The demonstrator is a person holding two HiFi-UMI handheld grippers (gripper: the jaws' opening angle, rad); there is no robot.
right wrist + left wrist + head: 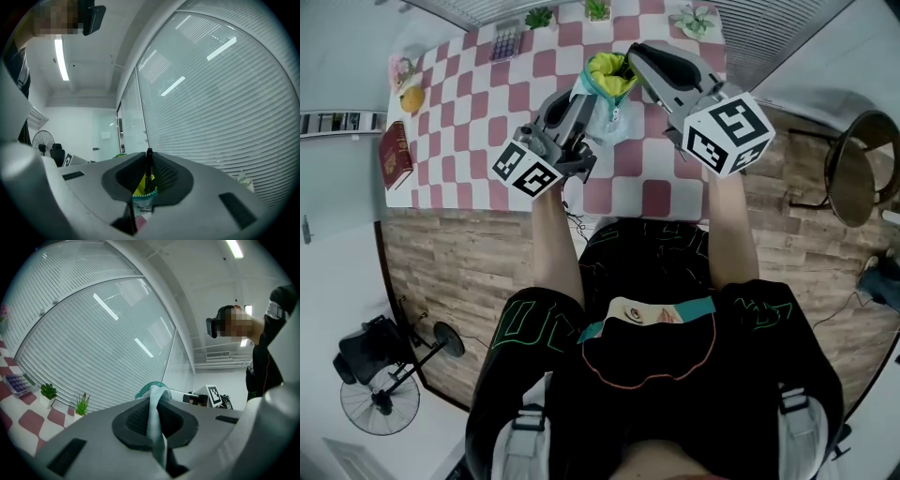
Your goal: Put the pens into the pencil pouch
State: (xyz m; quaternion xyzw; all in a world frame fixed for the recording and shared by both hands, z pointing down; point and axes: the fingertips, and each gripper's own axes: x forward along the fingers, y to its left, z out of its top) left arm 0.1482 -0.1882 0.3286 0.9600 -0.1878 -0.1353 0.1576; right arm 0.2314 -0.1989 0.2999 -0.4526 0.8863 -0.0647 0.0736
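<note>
Nearly upright pen [148, 169], end in pouch [610, 79]

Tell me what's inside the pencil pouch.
Yellow lining shows at the mouth of the pencil pouch, and the black pen held by the right hand-held gripper reaches it. Anything deeper is hidden by its walls.

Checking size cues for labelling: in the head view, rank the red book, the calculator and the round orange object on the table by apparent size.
1. dark red hardcover book, clearly largest.
2. grey calculator with purple keys.
3. round orange object, only slightly smaller; the calculator lies farther from the camera, so this pair is unsure.
</note>
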